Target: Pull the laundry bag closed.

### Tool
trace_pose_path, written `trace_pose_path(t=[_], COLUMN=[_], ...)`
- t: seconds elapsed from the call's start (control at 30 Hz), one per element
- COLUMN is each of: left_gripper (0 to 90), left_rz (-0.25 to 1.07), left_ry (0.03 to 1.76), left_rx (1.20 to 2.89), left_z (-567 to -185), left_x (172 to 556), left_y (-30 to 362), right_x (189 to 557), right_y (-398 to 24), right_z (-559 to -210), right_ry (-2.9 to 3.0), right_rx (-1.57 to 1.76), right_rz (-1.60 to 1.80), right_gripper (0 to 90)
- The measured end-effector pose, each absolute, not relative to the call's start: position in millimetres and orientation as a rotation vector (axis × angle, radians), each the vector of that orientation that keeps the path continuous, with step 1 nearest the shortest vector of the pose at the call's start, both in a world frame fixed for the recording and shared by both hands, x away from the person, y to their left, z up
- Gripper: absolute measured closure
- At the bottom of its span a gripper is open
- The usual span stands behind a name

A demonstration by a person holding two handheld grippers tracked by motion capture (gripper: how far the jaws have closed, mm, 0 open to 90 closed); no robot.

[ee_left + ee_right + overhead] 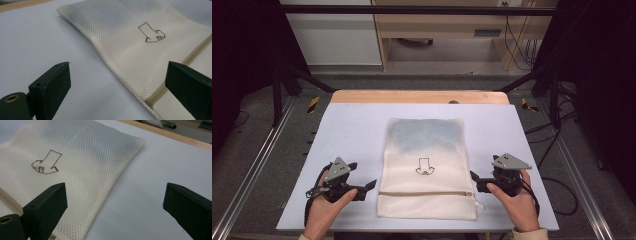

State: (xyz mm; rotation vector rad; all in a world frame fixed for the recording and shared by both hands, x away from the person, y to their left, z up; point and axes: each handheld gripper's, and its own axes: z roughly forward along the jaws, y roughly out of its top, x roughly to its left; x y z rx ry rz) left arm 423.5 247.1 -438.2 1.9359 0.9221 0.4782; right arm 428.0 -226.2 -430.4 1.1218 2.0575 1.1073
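Note:
A cream mesh zip bag [427,165] lies flat on the pale table mat [352,130], with a bluish patch showing through its far end. A small dark outline figure [425,167] is stitched at its middle, and a zipper [427,193] runs across near the front. My left gripper [369,189] rests just off the bag's left edge, level with the zipper, open. In the left gripper view nothing is pinched in my left gripper [117,75]; the bag [130,37] lies ahead and to the right. My right gripper [476,182] stands open beside the bag's right edge. In the right gripper view my right gripper [115,195] holds nothing, with the bag [75,152] to its left.
A wooden strip [419,96] borders the mat's far side. Black frame bars and metal rails [252,165] flank the table. Cables [557,190] trail on the floor at the right. Bare mat lies left and right of the bag.

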Motion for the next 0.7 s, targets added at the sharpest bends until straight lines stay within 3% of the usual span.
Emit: trace_pose_path(t=[0.7], left_gripper=[5.3], left_rz=[0.665], left_ry=[0.958], left_rx=[1.807], left_z=[-428], left_x=[433], left_y=[283], right_x=[430], right_y=[-250], right_z=[-423], right_ry=[1.815], right_rx=[1.257], right_rz=[1.118], right_gripper=[5.4])
